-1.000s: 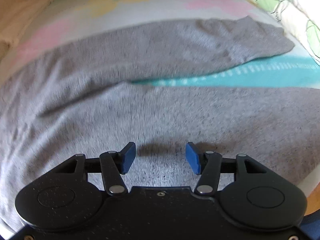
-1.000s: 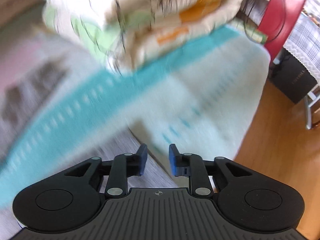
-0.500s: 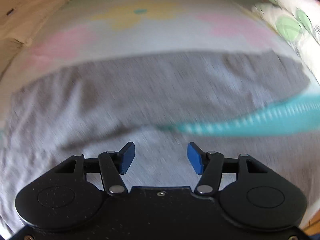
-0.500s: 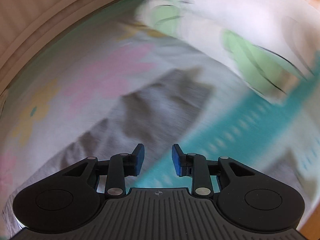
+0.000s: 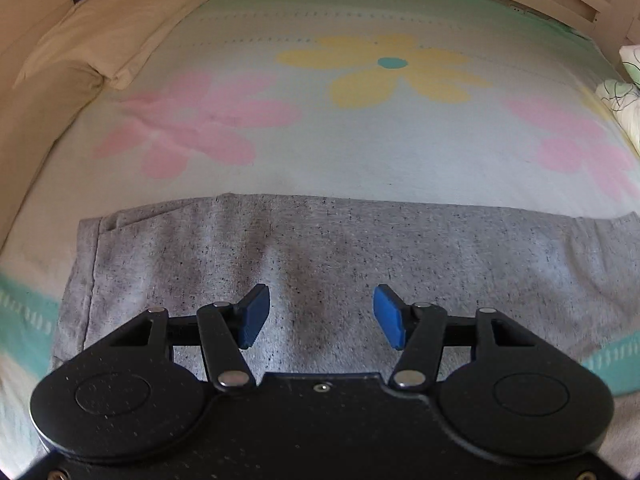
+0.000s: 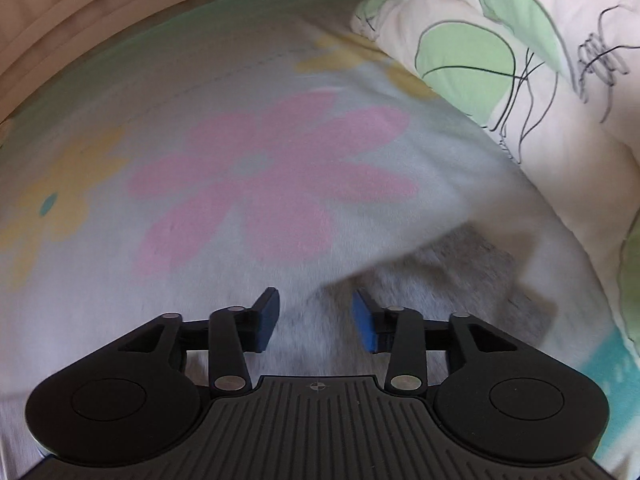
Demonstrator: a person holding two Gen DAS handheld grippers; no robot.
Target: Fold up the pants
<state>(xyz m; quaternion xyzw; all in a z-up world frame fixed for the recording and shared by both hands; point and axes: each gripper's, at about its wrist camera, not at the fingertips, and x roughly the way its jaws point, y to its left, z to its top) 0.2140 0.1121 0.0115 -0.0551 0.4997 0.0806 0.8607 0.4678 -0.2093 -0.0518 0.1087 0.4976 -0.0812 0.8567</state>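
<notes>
Both sets of fingers stand released, with nothing clamped between the blue pads. On the left gripper (image 5: 321, 317) the fingers (image 5: 252, 316) are spread wide above the grey pants (image 5: 360, 248), which lie flat on the bed sheet (image 5: 360, 152) just beyond and beneath them; whether the pads touch the cloth cannot be told. On the right gripper (image 6: 315, 319) the jaws have just been opening, and its fingers (image 6: 266, 320) hang apart over a blurred grey end of the pants (image 6: 460, 280), gripping none of it.

From the left wrist view, the pants stretch across the whole width of the picture, a seamed hem edge at the left side and a straight upper edge running level. A teal stripe (image 5: 24, 320) of the sheet shows at either side of the cloth. Farther off, the sheet carries a pink flower (image 5: 192, 120) and a yellow flower (image 5: 388, 68) with a teal centre. A cream pillow (image 5: 116, 28) lies at the far left corner against the wooden bed frame (image 5: 24, 0).

From the right wrist view, a quilt (image 6: 520, 60) printed with green leaves is heaped at the right, just beside the pants' end.
</notes>
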